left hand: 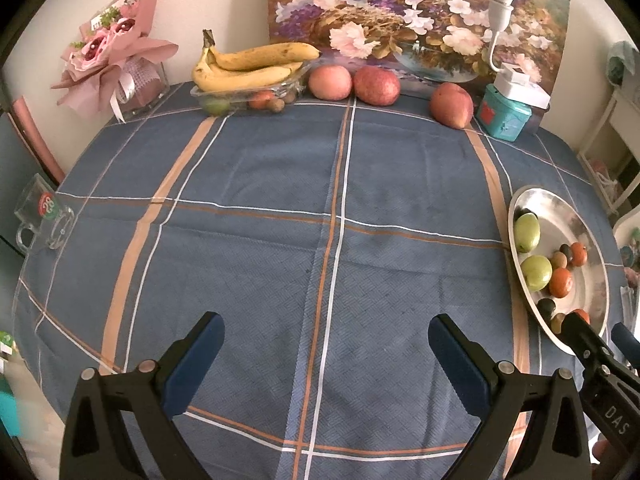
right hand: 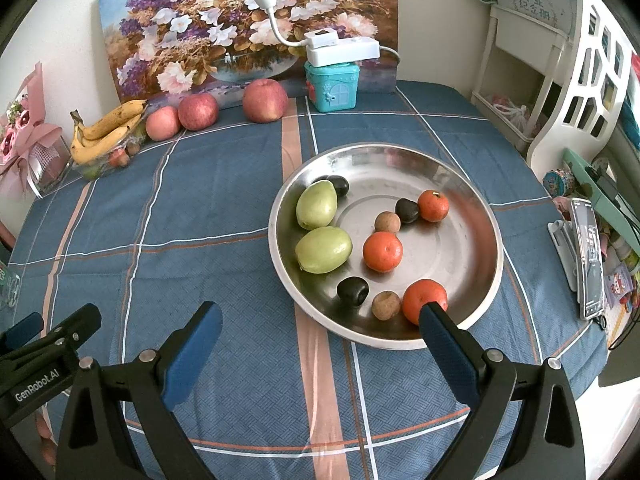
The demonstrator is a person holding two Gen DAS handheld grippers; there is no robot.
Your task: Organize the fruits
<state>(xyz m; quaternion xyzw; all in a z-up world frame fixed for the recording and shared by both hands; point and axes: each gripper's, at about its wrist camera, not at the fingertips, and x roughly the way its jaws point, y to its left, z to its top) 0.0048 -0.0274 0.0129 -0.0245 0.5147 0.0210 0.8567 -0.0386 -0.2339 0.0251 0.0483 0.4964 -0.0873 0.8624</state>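
Left tool (left hand: 326,340) spread wide, empty, right tool (right hand: 322,332) likewise

Cream wall (left hand: 236,4), floral painting (right hand: 240,28), white shelf (right hand: 532,60)

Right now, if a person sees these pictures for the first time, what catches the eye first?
The shiny metal plate on the blue checked cloth, holding green, orange and dark fruits. Behind it, the big flower painting leans on the wall, with three apples and bananas before it.
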